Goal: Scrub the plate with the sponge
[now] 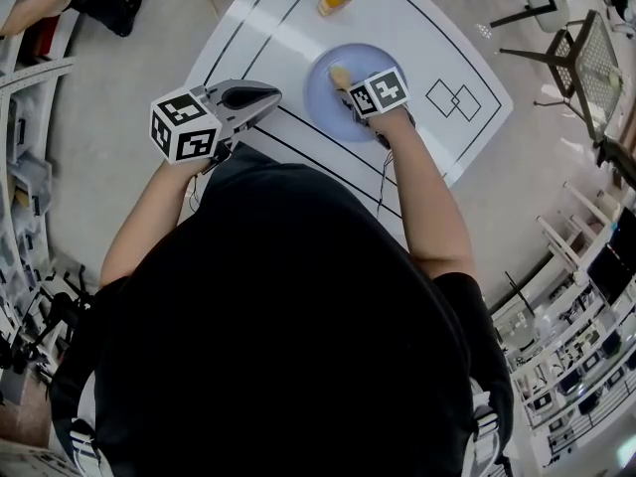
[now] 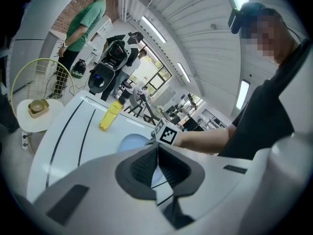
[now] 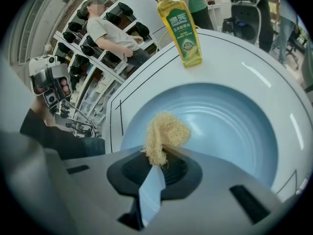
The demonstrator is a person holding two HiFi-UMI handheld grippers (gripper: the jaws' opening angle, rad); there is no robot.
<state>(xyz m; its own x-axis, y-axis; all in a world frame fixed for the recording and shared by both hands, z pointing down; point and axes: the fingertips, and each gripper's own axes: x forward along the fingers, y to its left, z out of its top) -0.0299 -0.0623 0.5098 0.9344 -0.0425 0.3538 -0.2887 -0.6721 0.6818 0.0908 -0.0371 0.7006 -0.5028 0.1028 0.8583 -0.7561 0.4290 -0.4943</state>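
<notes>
**A:** Entry one, the right gripper (image 3: 159, 163)?

**B:** Jaws clamped on the sponge (image 3: 164, 133), a pale yellow, fibrous wad. One end is pinched between the dark pads and the rest bulges out ahead of them.

**A:** Position of the sponge?

**B:** Over the well of the plate (image 3: 230, 126), towards its left side in the right gripper view. Whether it presses on the surface cannot be told.

**A:** Entry two, the plate?

**B:** Round, light blue, with faint concentric rings. It lies flat on the white table (image 1: 278, 28), which is marked with black lines.

**A:** Entry three, the left gripper (image 2: 157, 160)?

**B:** Jaws together with nothing between them. In the head view it is held to the left of the plate, clear of it, near the table's near edge.

**A:** Other items?

**B:** One bottle (image 3: 183, 28) of yellow liquid, upright, with a green and yellow label. It stands on the table beyond the plate, apart from it. One person in a green top (image 2: 85, 23) stands in the background of the left gripper view.
</notes>
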